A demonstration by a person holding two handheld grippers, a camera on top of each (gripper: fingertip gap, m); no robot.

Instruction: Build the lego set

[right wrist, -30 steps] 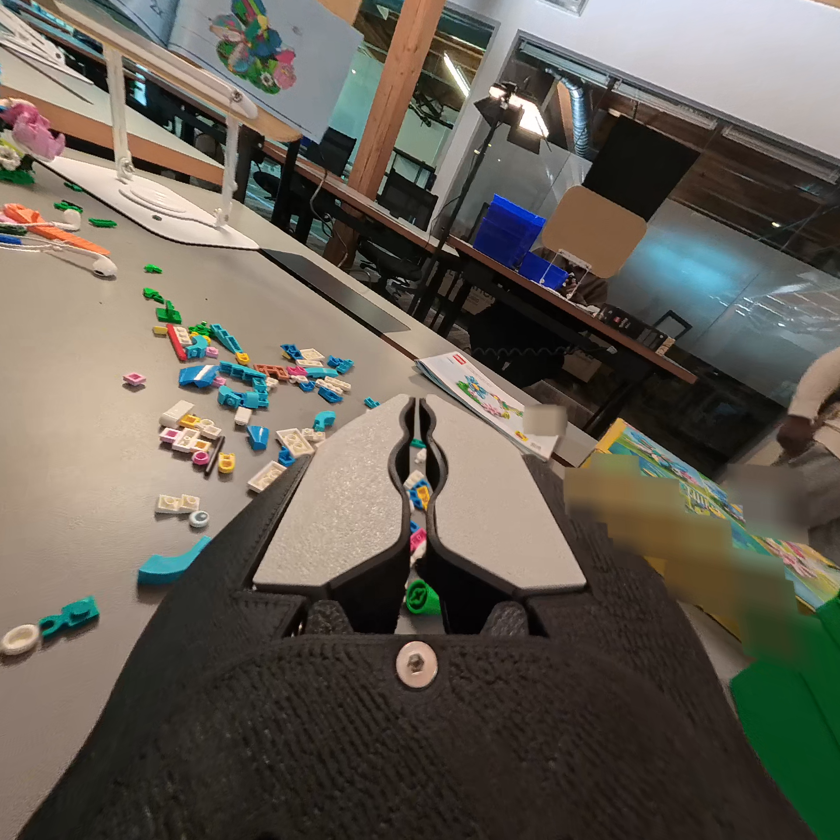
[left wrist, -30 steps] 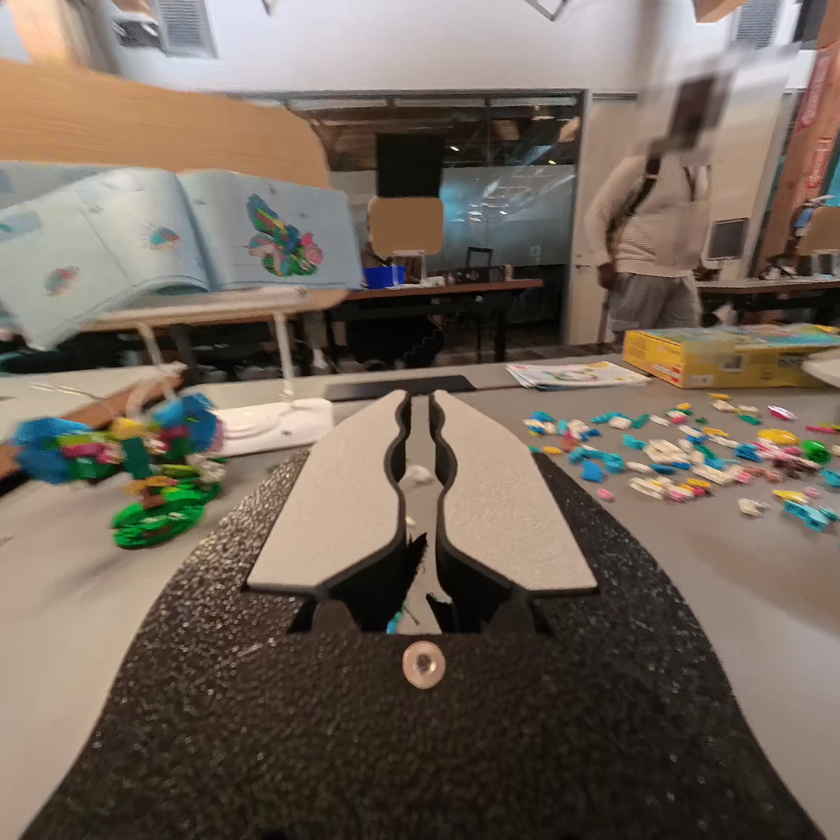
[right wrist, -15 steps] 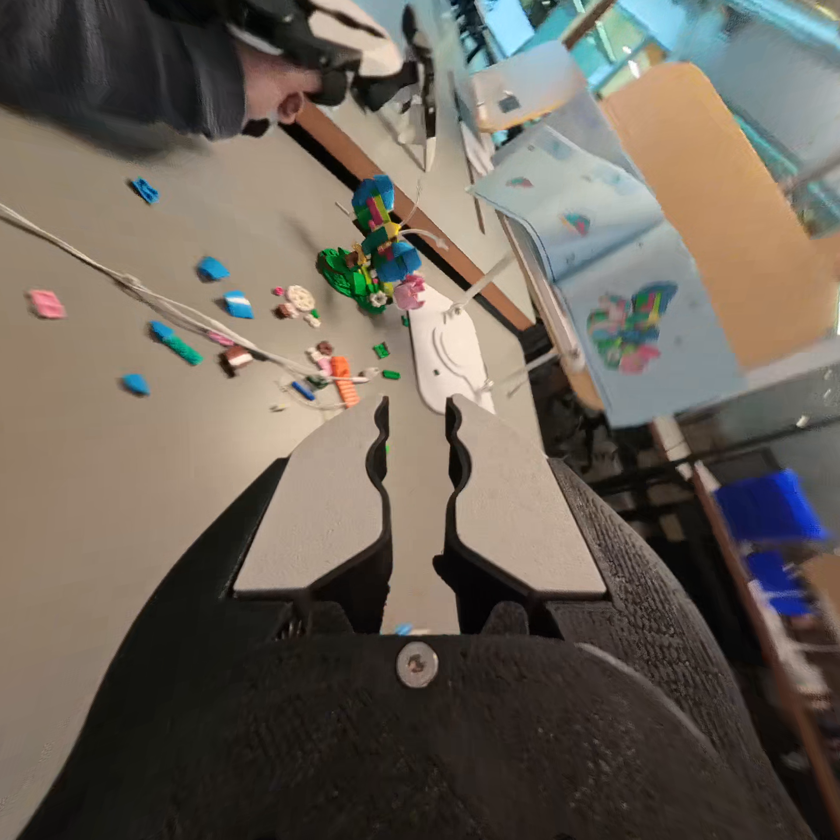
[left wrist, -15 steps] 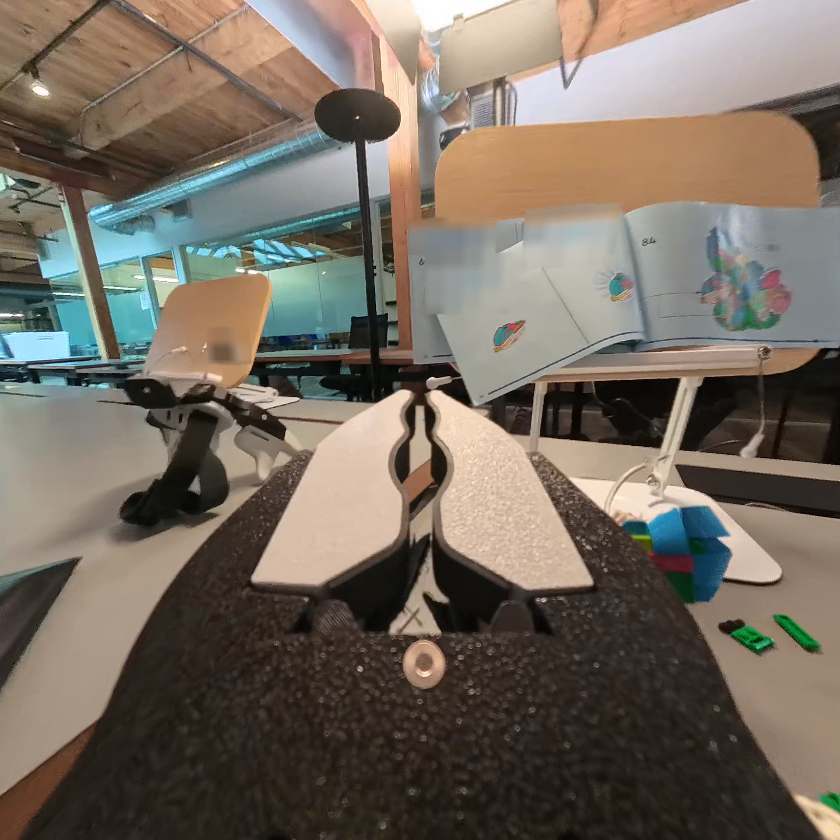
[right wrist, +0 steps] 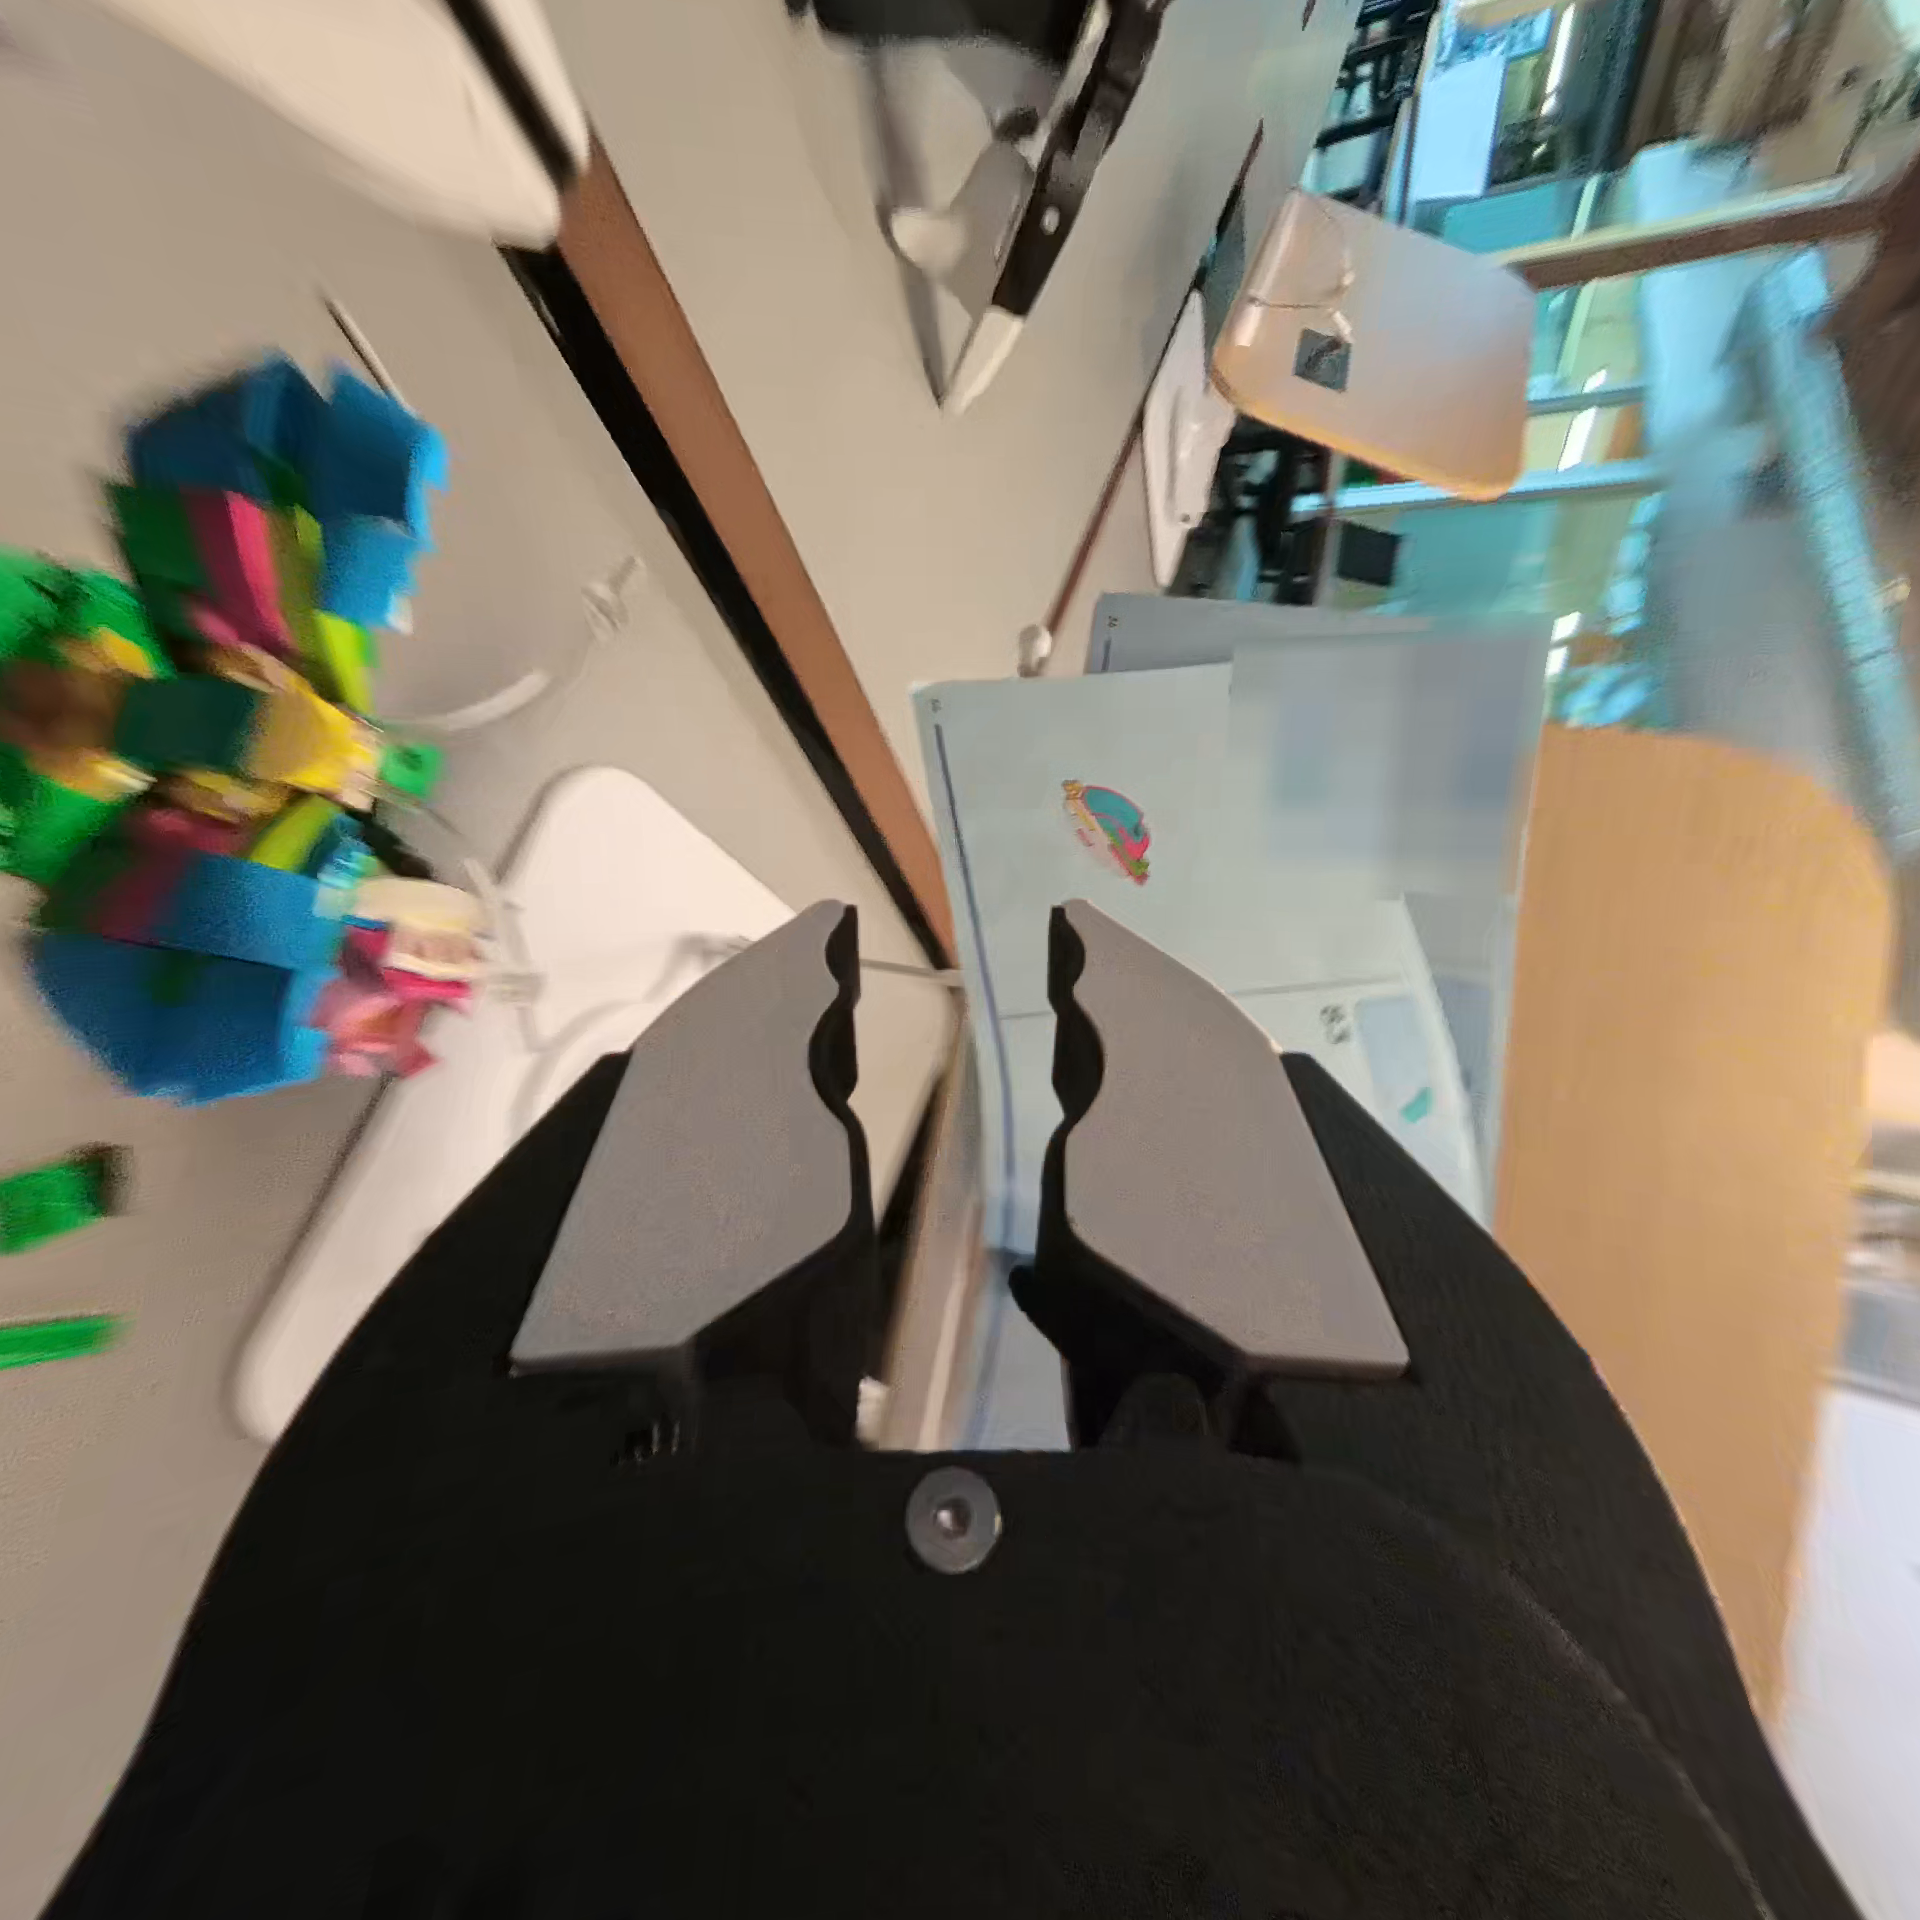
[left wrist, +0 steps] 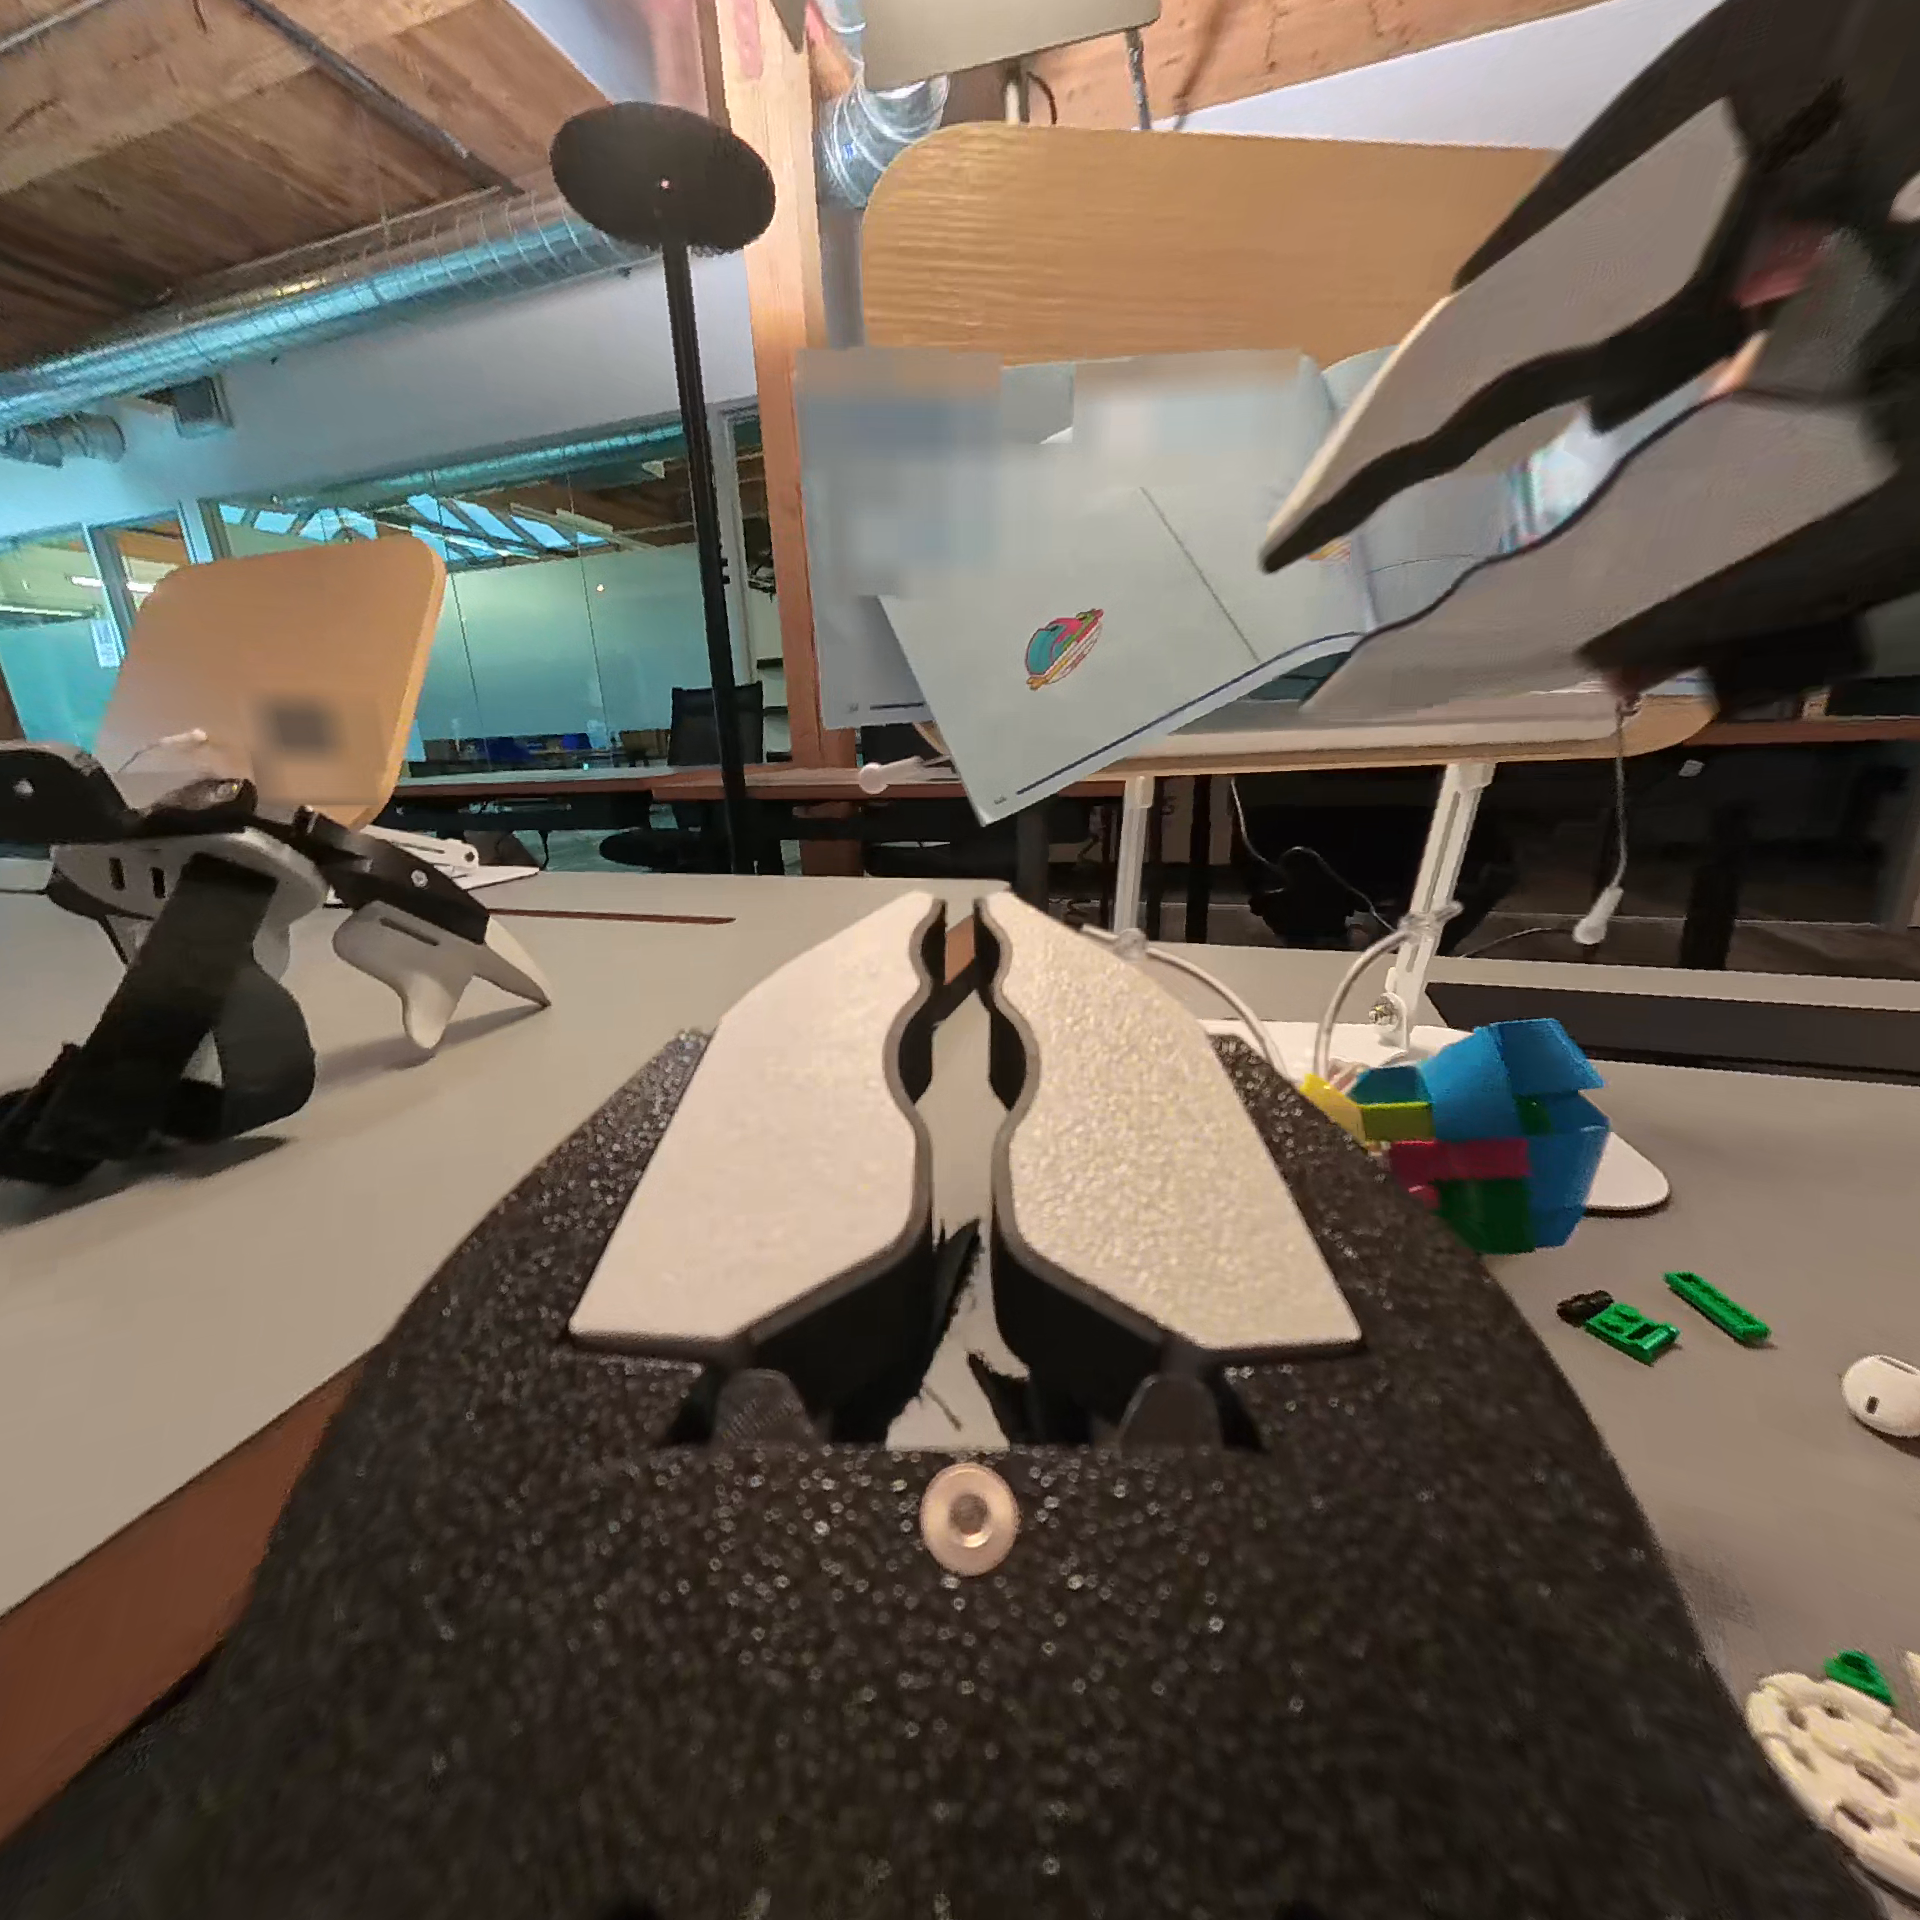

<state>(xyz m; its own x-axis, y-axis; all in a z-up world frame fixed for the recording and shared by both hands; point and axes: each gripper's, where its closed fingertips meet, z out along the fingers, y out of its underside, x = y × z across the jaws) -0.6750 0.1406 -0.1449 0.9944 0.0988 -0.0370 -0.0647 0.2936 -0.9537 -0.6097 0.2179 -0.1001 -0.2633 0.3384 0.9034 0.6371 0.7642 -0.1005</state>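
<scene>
The instruction booklet (left wrist: 1132, 634) sits propped open on a white stand (left wrist: 1444, 831), likely so its pages face the builder. Right gripper (right wrist: 954, 935) points at the booklet's lower edge, fingers parted with the page edge in the gap, not pinched; probably lining up to turn a page. Left gripper (left wrist: 961, 914) hovers low over the table (left wrist: 260, 1278) in front of the booklet, tips nearly together, empty. The half-built lego model (left wrist: 1475, 1132) stands below the booklet, beside the stand's base. Spare green pieces (left wrist: 1662, 1320) lie near the model.
</scene>
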